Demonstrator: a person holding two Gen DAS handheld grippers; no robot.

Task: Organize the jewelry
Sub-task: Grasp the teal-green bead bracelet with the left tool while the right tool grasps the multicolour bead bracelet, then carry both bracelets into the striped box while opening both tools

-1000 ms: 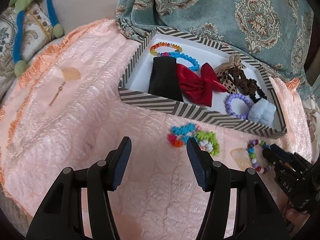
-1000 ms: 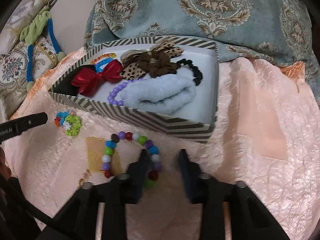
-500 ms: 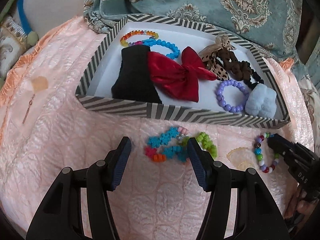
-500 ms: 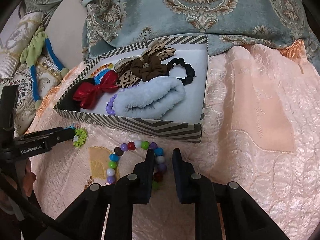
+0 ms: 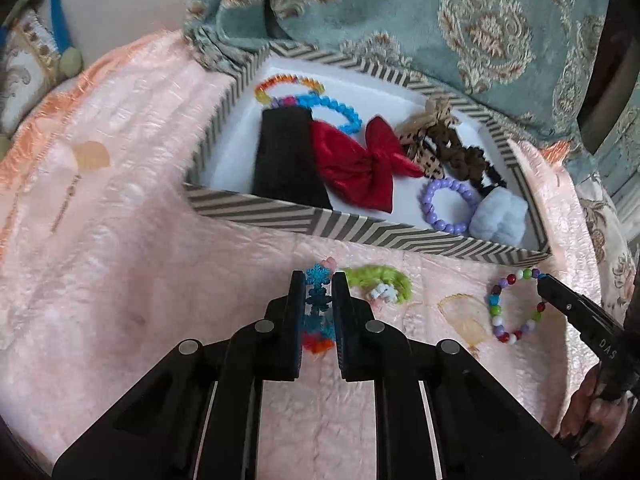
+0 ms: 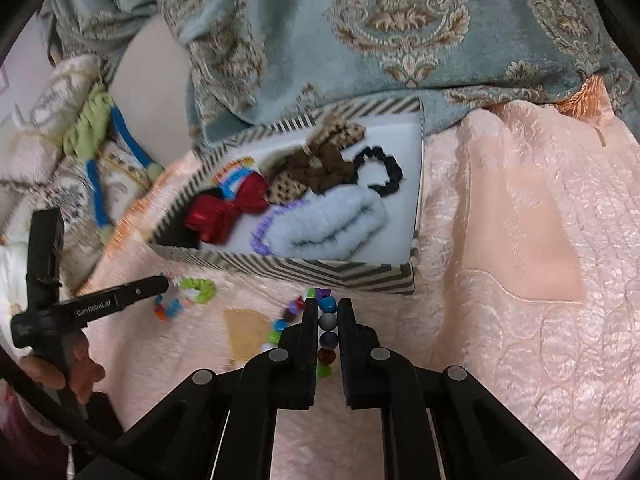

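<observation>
Striped box [image 5: 360,232] wall blocks both claws; pink bedspread [image 5: 120,240] left lies open.

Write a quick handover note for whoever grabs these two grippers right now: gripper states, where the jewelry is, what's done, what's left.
Left gripper: jaws shut on the snowflake bracelet, which lies on the pink bedspread.
Right gripper: jaws shut on the mixed-bead bracelet, also on the bedspread.
Striped box holds the red bow, purple bracelet, blue bracelet and hair ties.
Left to do: lift both bracelets into the box, then the green piece beside the left gripper.
</observation>
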